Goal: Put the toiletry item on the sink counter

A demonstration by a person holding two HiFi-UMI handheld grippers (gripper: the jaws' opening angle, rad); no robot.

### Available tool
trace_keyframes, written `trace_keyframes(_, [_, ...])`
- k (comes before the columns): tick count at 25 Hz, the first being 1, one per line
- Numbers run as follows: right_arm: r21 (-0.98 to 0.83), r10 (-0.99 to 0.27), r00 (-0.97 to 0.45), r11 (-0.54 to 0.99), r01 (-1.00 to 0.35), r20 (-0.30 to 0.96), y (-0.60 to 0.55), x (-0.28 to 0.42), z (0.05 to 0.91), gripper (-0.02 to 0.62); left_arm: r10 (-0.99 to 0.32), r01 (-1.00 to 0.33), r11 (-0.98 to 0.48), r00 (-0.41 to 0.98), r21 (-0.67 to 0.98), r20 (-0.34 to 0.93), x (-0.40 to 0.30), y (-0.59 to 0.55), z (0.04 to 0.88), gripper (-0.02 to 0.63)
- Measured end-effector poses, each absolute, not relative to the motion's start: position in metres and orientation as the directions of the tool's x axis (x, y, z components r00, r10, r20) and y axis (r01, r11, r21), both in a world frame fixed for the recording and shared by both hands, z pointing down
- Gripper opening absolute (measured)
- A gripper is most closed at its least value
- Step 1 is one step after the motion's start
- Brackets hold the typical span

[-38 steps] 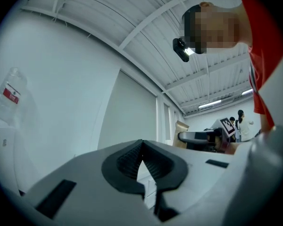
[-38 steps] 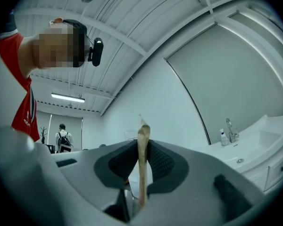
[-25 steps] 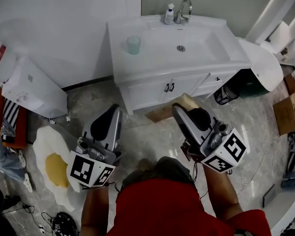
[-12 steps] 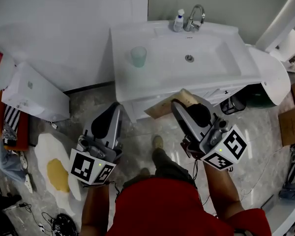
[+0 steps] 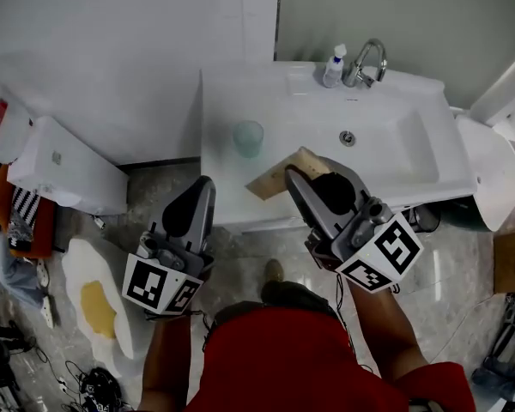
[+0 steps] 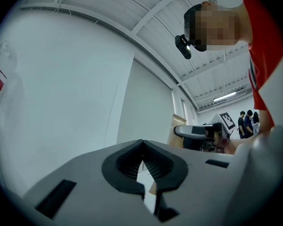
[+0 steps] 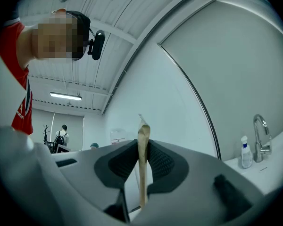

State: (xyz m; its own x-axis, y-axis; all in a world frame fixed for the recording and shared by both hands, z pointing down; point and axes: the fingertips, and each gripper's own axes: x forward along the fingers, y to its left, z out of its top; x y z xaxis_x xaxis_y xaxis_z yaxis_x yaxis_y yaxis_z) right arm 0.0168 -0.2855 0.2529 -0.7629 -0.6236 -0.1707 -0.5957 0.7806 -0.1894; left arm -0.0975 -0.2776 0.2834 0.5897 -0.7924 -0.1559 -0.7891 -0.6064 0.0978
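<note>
Clamping a thin packet (image 5: 273, 178) edgewise, right gripper (image 5: 293, 178) hangs over the counter (image 5: 219, 127) for placement; left gripper (image 5: 204, 187) closed, empty.

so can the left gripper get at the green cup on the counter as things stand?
Probably yes. The cup stands alone on the left side of the counter, and the left gripper hangs in front of it, empty, with nothing between. Its jaws are together, so they must open first.
</note>
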Motion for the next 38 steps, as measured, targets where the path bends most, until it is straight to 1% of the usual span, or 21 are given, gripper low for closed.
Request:
trace_keyframes(3, [-0.189, -0.619, -0.766, 0.784, -0.591, -0.174, -0.321, 0.015, 0.253, 0.075, -0.808, -0.805, -0.586, 0.571, 0.099, -0.145, -0.094, -0.304, 0.285, 0.017])
trace_keyframes(9, [-0.196, -0.651, -0.742, 0.758, -0.622, -0.163, -0.380, 0.013, 0.265, 0.075, -0.829, -0.824, -0.557, 0.545, 0.104, -0.124, -0.094, -0.344, 0.292, 0.017])
trace_keyframes(18, [-0.224, -0.706, -0.699, 0.703, -0.675, -0.113, -0.445, 0.000, 0.306, 0.075, -0.817, -0.810, -0.577, 0.568, 0.110, -0.101, -0.091, -0.386, 0.320, 0.017])
trace_keyframes(30, [-0.243, -0.726, -0.688, 0.663, -0.708, 0.022, -0.478, -0.014, 0.379, 0.075, -0.821, -0.812, -0.570, 0.569, 0.125, -0.041, -0.090, -0.425, 0.366, 0.017])
trace_keyframes(38, [-0.307, -0.712, -0.696, 0.644, -0.701, 0.095, -0.486, -0.020, 0.416, 0.075, -0.812, -0.804, -0.578, 0.583, 0.139, -0.005, -0.087, -0.429, 0.378, 0.017])
